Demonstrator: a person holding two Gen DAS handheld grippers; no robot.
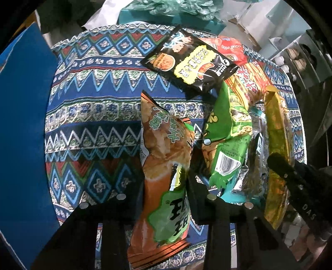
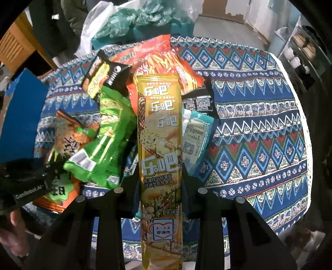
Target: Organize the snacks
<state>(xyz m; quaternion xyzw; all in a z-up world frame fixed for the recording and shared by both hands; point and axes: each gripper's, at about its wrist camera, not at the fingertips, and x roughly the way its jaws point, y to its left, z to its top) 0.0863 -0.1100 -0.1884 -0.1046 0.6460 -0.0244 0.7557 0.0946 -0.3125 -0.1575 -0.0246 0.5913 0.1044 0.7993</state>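
Left gripper (image 1: 166,187): fingers closed on an orange snack bag (image 1: 164,182), which is pinched between the two pads and stands up lengthwise along the fingers, above the patterned tablecloth (image 1: 93,116).

Right gripper (image 2: 159,187): fingers clamped on a long gold chip packet (image 2: 159,145), held by its long sides, label facing the camera. In the left wrist view the same packet is seen edge-on at the right, with the black body of the right gripper just beside it.

Between the two held items a green snack bag (image 1: 228,135) is seen, barcode side up, lying against the orange bag on one side and the gold packet on the other. A teal-edged packet (image 2: 197,141) lies under the gold packet on its right side.

Farther out, a black snack packet (image 1: 191,64) lies flat on the cloth, overlapping a red bag of stick snacks (image 2: 166,62) behind it. All packets are grouped toward one side of the round table.

Beyond the table edge, crumpled teal plastic (image 2: 132,18) is noted.
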